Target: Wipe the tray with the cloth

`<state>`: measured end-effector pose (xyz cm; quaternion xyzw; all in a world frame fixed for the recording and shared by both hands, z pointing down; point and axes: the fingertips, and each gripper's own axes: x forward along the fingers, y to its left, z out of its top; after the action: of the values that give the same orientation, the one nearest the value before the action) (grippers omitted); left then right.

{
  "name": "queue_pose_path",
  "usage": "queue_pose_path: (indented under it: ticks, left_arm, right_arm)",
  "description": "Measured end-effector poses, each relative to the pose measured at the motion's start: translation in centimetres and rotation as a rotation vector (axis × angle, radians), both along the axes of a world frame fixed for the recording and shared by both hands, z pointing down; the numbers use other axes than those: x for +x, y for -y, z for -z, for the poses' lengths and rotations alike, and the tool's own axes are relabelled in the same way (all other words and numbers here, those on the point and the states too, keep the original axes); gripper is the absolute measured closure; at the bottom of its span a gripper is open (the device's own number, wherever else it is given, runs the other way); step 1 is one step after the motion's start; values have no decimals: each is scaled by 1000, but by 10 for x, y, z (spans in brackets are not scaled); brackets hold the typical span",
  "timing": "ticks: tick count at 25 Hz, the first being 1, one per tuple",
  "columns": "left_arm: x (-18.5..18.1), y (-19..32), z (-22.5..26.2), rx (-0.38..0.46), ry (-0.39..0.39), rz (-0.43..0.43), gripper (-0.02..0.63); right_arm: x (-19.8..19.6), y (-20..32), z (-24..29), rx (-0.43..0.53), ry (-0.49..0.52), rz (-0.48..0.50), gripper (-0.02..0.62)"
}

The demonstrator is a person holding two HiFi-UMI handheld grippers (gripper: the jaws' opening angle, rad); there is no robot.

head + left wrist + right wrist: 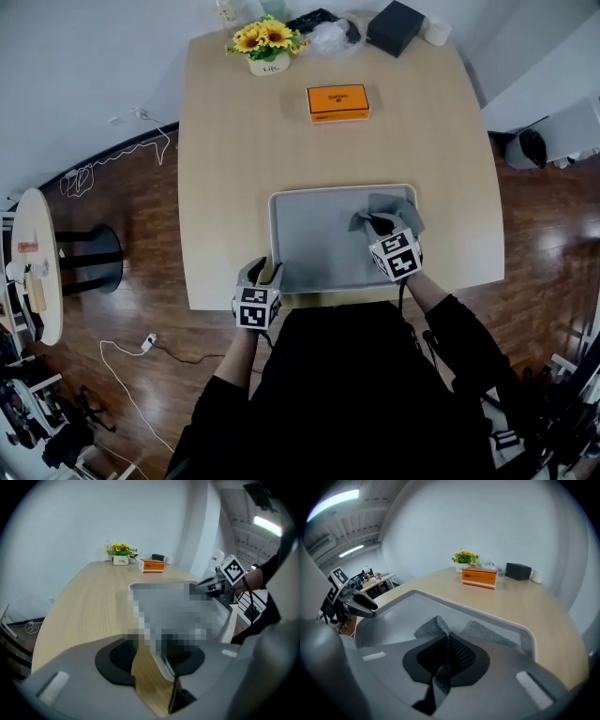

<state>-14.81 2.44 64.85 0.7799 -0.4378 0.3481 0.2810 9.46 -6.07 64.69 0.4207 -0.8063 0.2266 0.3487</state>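
A grey tray (314, 244) lies on the wooden table (225, 187) near its front edge. A grey mesh cloth (392, 208) sits crumpled on the tray's right part. My right gripper (380, 225) is over it, shut on a fold of the cloth (433, 627) that runs up between the jaws (446, 656). The left gripper (262, 275) is at the tray's front left corner, its jaws apart. In the left gripper view, table wood and the tray's rim (166, 665) show in the gap of the left gripper (152, 667).
An orange box (337, 102) lies past the tray. At the table's far edge are a sunflower pot (267, 42), a clear bag (333, 37), a black box (394, 26) and a white cup (434, 30). A small round side table (37, 262) stands to the left.
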Motion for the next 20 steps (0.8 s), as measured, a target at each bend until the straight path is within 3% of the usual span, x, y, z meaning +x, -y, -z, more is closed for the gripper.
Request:
queue_pose_path:
  ticks: [4, 7, 12, 16, 20]
  left_arm:
    - [7, 2, -6, 1, 17, -53, 461]
    - [11, 1, -6, 14, 16, -87, 505]
    - [7, -1, -7, -7, -25, -63, 511]
    - [6, 0, -8, -11, -28, -66, 509]
    - [6, 0, -8, -17, -52, -45, 509]
  right_arm:
    - [-82, 12, 2, 30, 35, 129, 589]
    - [-153, 23, 5, 48, 80, 209, 589]
    - [-243, 28, 11, 58, 107, 342, 589]
    - [-229, 30, 3, 22, 63, 345, 590]
    - [-156, 40, -1, -13, 57, 203, 589]
